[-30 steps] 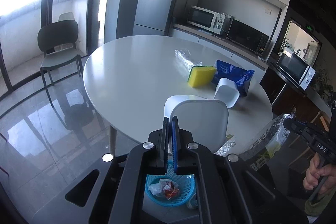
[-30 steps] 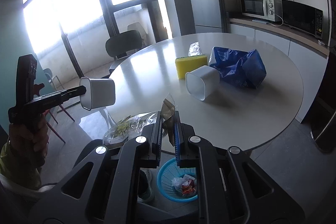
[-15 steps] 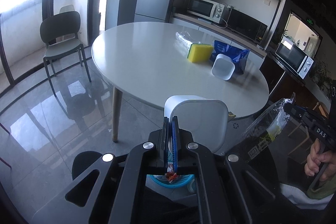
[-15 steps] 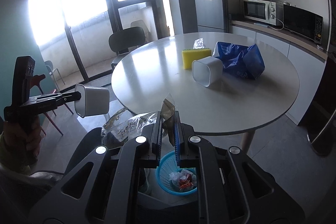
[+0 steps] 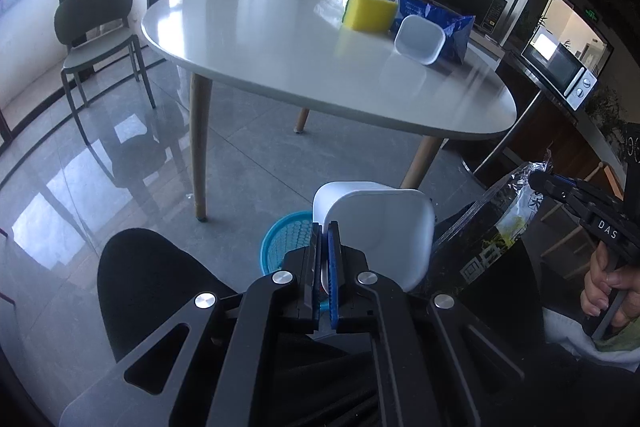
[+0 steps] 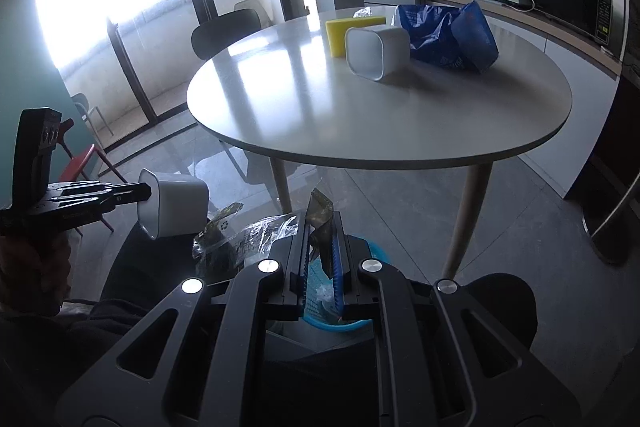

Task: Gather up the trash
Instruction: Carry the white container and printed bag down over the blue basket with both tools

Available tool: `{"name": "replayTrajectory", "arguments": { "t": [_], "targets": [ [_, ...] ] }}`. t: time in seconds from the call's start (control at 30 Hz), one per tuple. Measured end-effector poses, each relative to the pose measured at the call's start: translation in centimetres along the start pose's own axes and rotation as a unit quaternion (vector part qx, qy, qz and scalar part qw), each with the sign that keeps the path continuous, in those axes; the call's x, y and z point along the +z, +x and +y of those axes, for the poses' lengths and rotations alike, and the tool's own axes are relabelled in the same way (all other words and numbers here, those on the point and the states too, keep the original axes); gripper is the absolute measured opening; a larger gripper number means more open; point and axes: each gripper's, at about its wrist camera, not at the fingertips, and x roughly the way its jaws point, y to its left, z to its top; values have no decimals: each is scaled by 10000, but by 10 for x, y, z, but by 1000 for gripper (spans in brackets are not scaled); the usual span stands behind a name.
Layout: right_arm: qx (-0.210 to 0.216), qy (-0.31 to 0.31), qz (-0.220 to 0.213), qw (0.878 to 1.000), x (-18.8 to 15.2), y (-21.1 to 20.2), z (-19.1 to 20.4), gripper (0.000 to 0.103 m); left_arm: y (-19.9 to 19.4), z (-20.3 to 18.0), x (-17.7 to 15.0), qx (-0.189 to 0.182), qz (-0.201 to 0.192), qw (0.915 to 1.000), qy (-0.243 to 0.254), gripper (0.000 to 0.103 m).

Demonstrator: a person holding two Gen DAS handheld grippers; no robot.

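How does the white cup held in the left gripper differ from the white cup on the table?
The held white cup hangs in the air, pinched at its rim by the left gripper, above the blue basket; the table cup lies on its side on the round table, untouched. The table cup sits beside the yellow sponge and blue bag; the held cup is clear of them. Both are white with rounded-square mouths.

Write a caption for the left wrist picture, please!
Left gripper pinches a white cup above the blue basket.
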Motion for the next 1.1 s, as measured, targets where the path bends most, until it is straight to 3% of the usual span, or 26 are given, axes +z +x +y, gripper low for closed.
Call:
{"name": "replayTrajectory", "arguments": {
  "t": [0.5, 0.97, 1.1],
  "targets": [
    [-296, 239, 665, 9971, -39, 74, -14, 9, 59, 8, -22, 159, 582, 9981, -88, 2],
    [-390, 551, 1302, 9892, -54, 151, -30, 9, 106, 18, -24, 71, 993, 9945, -319, 2],
    [-482, 620, 1443, 9864, -53, 169, -34, 9, 120, 15, -24, 205, 1157, 9928, -250, 2]
  ]
}}
